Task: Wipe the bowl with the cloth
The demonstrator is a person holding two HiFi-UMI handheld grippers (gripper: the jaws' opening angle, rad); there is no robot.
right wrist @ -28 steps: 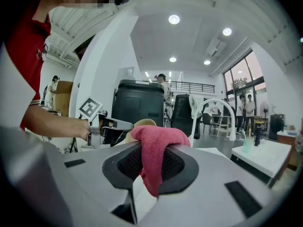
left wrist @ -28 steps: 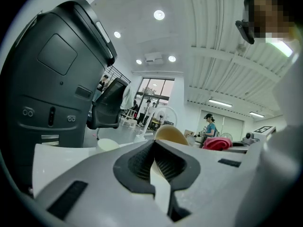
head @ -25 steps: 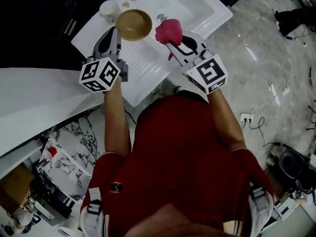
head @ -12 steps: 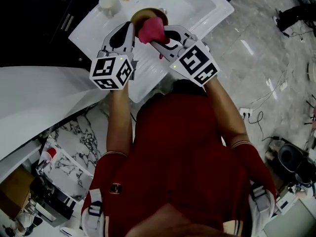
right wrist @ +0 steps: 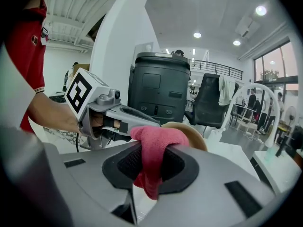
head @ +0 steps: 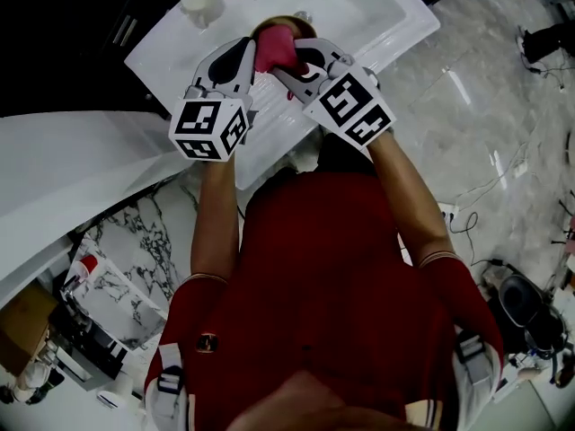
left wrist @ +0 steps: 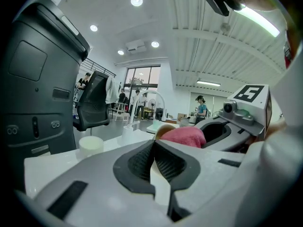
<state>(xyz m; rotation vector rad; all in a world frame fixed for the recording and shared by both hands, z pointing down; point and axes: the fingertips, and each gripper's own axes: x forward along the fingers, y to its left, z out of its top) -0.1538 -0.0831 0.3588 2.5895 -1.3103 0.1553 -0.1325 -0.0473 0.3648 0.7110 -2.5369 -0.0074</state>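
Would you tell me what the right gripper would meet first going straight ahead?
Probably the round tan bowl, just beyond the pink cloth that the right gripper holds; whether they already touch is unclear.

This looks like a big open work room, like a lab or an office, not a home. A white sink (head: 368, 12) stands out in the room on a shiny stone floor (head: 485, 106). Cables (head: 485, 191) and a plug strip (head: 446, 212) lie on that floor. The high ceiling has round lights (left wrist: 136, 1). There is a black office chair (left wrist: 92, 105), a tall dark grey machine (left wrist: 33, 79), big windows (left wrist: 142, 77), and people (left wrist: 201, 108) standing far off.
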